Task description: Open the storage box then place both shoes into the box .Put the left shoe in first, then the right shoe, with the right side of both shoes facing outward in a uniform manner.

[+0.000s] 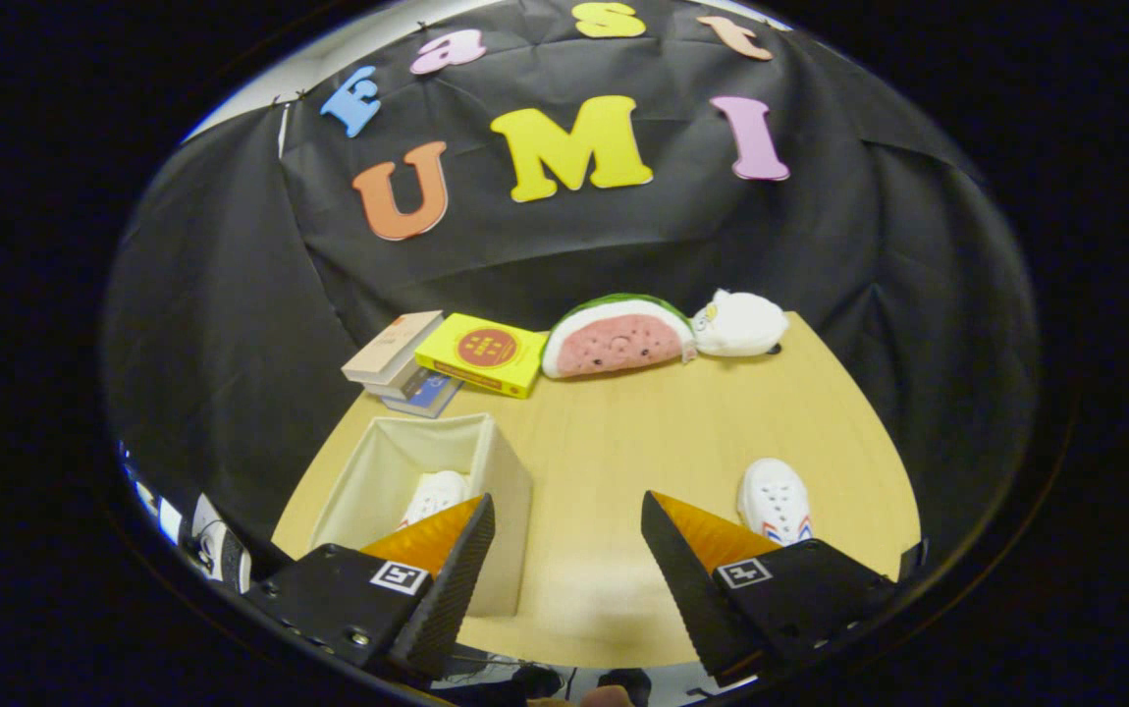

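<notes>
Claw (564, 579) hangs above the near part of the table, fingers spread wide apart with nothing between them but bare tabletop. I see both fingers (447, 579) angled inward from the bottom of the view.

Storage box (501, 462): pale, open-topped, standing on the table just ahead of my left finger, whose tip overlaps the box's near right corner in the view. I cannot tell whether finger and box touch. One white shoe (435, 494) lies inside the box, low against the bottom, partly hidden behind the left finger.

Second white shoe (775, 501): lies on the table just beyond my right finger, slightly outboard of it, well apart from the box. It has perforations on top and coloured stripes at the end nearest the finger. It is not in the box yet.

Table (643, 432): light wood finish, rounded far edge. Along the far side, left to right: a small stack of books (398, 358), a yellow book (482, 353) leaning just beside that stack, a watermelon-slice plush (617, 337), and a white plush toy (739, 322) touching the watermelon's right end. All of these sit well beyond the fingers.

Room: black cloth (231, 324) hangs behind and around the table.
</notes>
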`<state>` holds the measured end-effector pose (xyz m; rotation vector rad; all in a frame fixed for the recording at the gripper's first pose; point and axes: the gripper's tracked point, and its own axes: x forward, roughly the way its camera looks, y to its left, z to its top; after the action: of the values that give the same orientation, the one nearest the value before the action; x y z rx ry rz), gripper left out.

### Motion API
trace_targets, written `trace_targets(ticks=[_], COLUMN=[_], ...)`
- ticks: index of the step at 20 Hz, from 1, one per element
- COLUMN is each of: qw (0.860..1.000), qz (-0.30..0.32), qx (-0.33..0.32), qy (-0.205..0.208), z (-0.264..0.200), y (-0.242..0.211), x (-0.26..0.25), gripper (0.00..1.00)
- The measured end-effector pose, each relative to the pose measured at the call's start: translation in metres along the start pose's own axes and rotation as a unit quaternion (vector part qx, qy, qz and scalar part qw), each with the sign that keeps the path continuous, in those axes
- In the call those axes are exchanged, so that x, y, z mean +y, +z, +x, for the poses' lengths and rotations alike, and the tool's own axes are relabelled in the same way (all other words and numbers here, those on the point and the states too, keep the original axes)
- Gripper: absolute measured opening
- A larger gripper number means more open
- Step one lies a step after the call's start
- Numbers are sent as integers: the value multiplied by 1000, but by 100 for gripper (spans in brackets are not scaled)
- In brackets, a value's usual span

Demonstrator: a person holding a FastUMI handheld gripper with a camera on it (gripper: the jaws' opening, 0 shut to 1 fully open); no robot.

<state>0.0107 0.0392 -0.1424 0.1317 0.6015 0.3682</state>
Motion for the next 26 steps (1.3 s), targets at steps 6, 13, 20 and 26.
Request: trace_targets(ticks=[6, 13, 20, 26], qw=[998, 990, 980, 976], qz=[8, 15, 30, 32], qx=[28, 104, 176, 207], qy=[-52, -95, -87, -66], z=[-4, 39, 93, 113], y=[-29, -82, -115, -117], x=[-113, -215, -258, -259], gripper=[91, 91, 93, 93])
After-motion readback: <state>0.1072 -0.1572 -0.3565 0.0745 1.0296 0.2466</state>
